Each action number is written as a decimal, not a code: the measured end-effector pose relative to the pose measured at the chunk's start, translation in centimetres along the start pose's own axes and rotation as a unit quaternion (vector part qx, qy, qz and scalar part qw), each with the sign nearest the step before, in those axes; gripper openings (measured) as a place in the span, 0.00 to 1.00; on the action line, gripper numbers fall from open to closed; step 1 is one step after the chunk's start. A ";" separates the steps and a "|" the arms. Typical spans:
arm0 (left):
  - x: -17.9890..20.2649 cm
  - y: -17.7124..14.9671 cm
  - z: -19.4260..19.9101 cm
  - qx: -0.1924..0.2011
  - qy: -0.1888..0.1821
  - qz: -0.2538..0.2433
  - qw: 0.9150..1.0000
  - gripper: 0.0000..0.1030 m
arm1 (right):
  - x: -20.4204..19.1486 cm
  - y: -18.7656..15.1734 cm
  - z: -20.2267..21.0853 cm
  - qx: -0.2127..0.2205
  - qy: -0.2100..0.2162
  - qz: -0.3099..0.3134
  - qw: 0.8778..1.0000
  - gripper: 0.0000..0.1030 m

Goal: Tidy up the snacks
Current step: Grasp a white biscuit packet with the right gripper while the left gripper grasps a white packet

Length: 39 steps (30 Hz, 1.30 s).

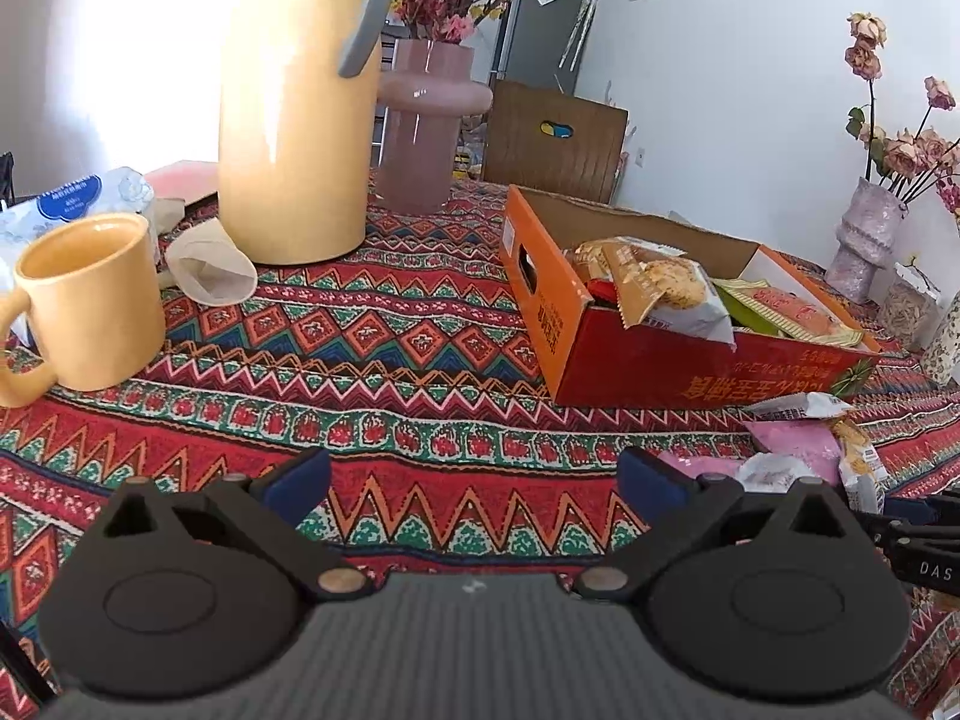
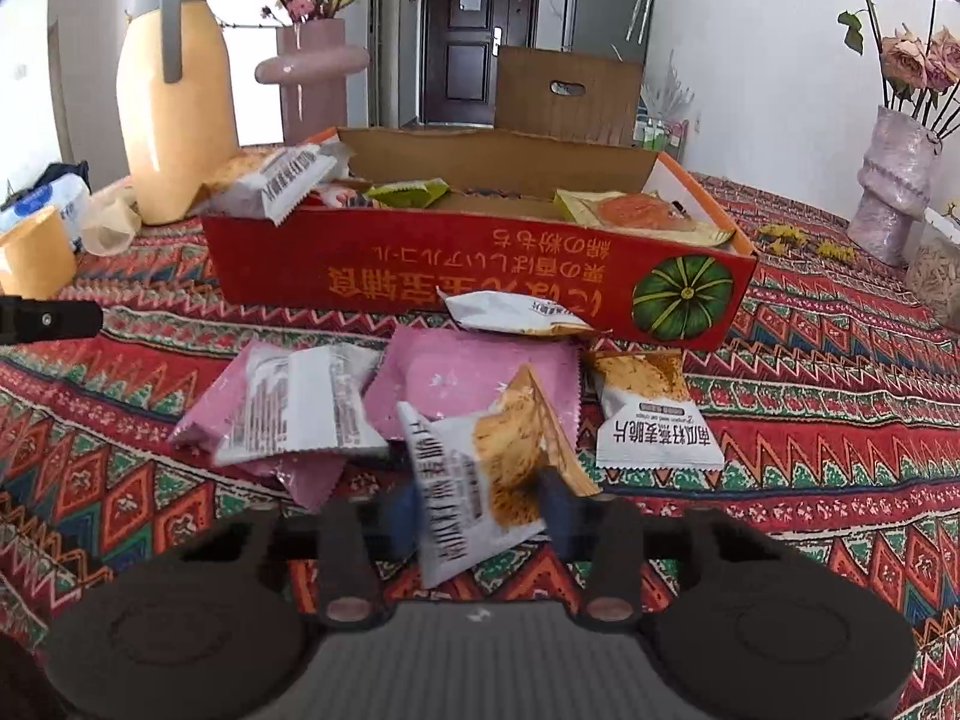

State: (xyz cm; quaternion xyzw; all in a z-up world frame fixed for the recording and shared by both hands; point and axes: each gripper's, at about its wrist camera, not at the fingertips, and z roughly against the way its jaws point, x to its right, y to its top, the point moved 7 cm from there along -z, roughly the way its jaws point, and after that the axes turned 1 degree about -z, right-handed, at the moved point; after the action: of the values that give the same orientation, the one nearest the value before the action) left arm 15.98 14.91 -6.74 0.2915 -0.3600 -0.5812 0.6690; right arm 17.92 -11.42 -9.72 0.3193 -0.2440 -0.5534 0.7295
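Observation:
A red cardboard box point(image 2: 420, 276) with a pumpkin print holds several snack packets; it also shows in the left wrist view point(image 1: 660, 366). Loose packets lie on the cloth in front of it: pink ones point(image 2: 462, 378), a white one point(image 2: 516, 313) against the box, and a white and orange one point(image 2: 651, 414). My right gripper point(image 2: 480, 510) is shut on a white and orange cracker packet point(image 2: 480, 480), tilted, just above the pile. My left gripper point(image 1: 474, 480) is open and empty over the cloth, left of the box.
A yellow thermos point(image 1: 294, 114), a yellow mug point(image 1: 90, 306), a pink vase point(image 1: 426, 126) and a tissue pack point(image 1: 72, 198) stand at the back left. A pale vase with dried roses point(image 2: 894, 180) and a glass jar point(image 2: 936, 264) stand right of the box.

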 end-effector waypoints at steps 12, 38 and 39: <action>3.0 0.6 1.8 0.013 -0.005 -0.008 1.000 1.00 | 1.7 0.7 2.9 0.052 0.024 -0.019 0.998 0.18; 10.2 1.5 1.0 -0.001 -0.005 0.003 1.000 1.00 | 5.7 5.2 2.4 0.126 0.086 -0.033 0.988 0.18; 10.1 1.2 1.2 -0.002 0.001 0.006 1.000 1.00 | 5.7 5.2 2.5 0.125 0.092 -0.031 0.987 0.18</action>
State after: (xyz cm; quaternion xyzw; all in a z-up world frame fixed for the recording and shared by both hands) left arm 16.40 5.12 -3.63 0.2885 -0.3598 -0.5774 0.6737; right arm 21.10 -16.39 -4.17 0.4648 -0.2336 -0.5091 0.6857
